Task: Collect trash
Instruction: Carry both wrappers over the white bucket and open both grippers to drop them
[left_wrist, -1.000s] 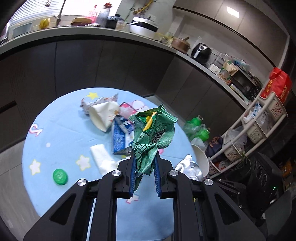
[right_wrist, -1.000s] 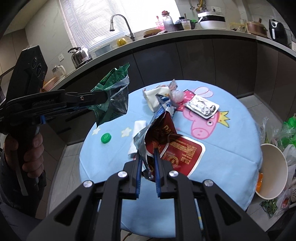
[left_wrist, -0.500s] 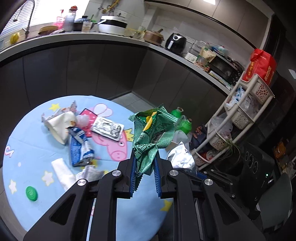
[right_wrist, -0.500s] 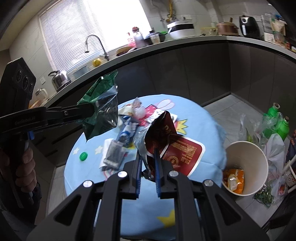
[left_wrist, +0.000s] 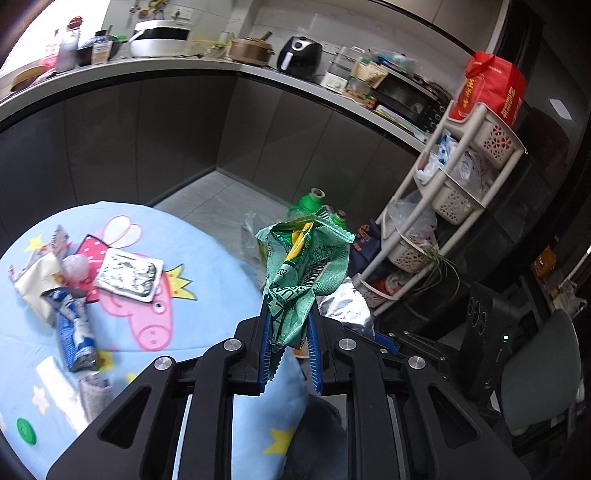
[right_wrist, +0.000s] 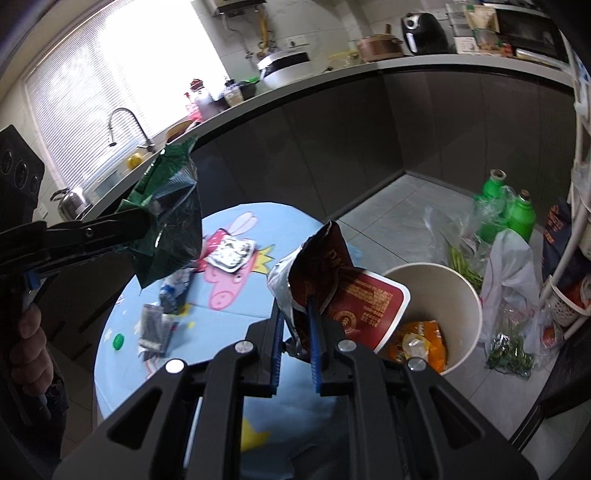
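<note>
Left tongs (left_wrist: 287, 341) pinch a green wrapper (left_wrist: 304, 273); right tongs (right_wrist: 295, 334) pinch a red packet (right_wrist: 332, 280), probably bound for the bin (right_wrist: 469, 295) at two o'clock.

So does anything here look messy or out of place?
Yes. Litter lies strewn over the blue tablecloth: a foil tray, a crumpled blue wrapper, a green bottle cap. On the floor, loose greens lie beside the bin, not inside.
</note>
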